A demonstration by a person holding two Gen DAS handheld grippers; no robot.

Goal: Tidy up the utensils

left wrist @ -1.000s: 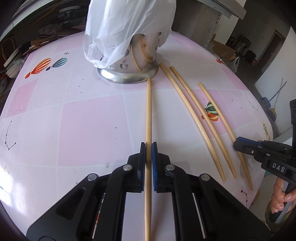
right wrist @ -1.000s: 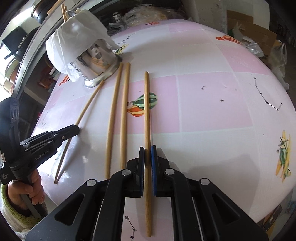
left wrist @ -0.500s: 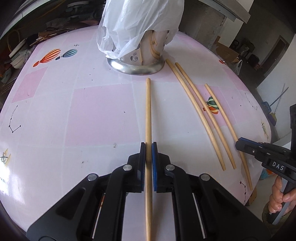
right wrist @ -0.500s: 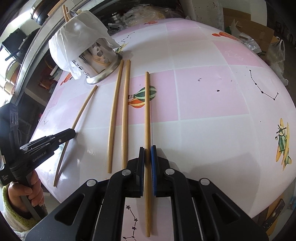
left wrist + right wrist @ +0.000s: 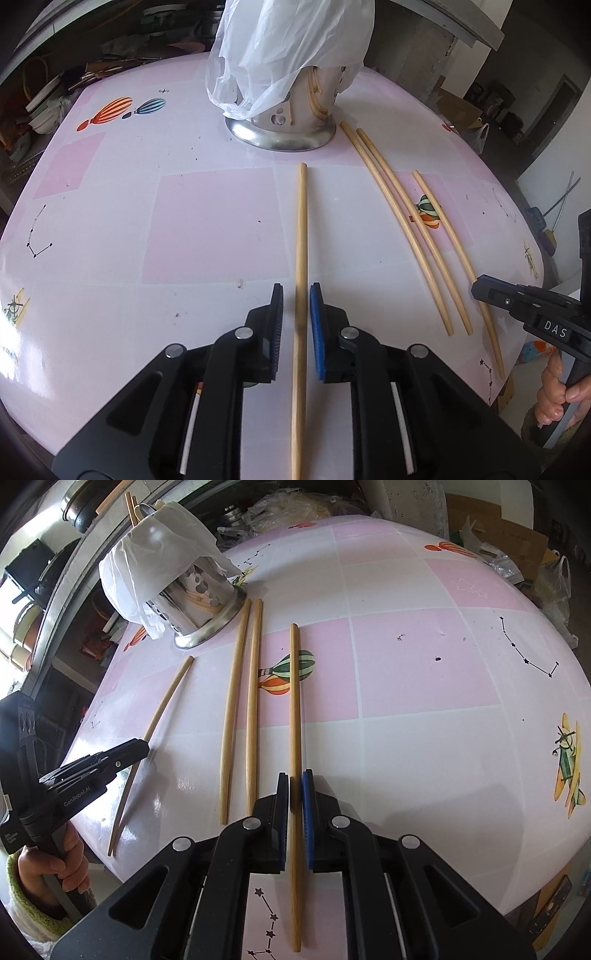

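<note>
Pink-and-white checked desk [image 5: 207, 229], printed with balloons and constellations. Four loose wooden chopsticks lie on it, all running roughly away from the person toward a steel utensil holder [image 5: 291, 122] that stands at the far side with a white plastic bag [image 5: 280, 48] draped over its top; a few chopsticks are already standing inside it.

Left to right: the left gripper [image 5: 296, 306] is low over the leftmost chopstick [image 5: 302, 229]. Its fingers [image 5: 276, 314] have just been opening and now stand narrowly apart, with a small gap on each side of the stick, so the pads are not pressing it. The stick lies flat on the desk, its far tip just short of the holder's base.

Next, a pair of chopsticks [image 5: 399, 221] lie side by side, nearly touching, far ends just beside the holder's base rim.

Then the rightmost chopstick [image 5: 294, 709], beside a printed green-and-orange balloon [image 5: 291, 672]. The right gripper [image 5: 294, 794] is clamped on it near the near end, fingers [image 5: 282, 801] closed tight against the stick, which passes between them and sticks out behind.

A hand in a pale green sleeve [image 5: 55, 867] holds the left gripper's handle at the desk's edge.
</note>
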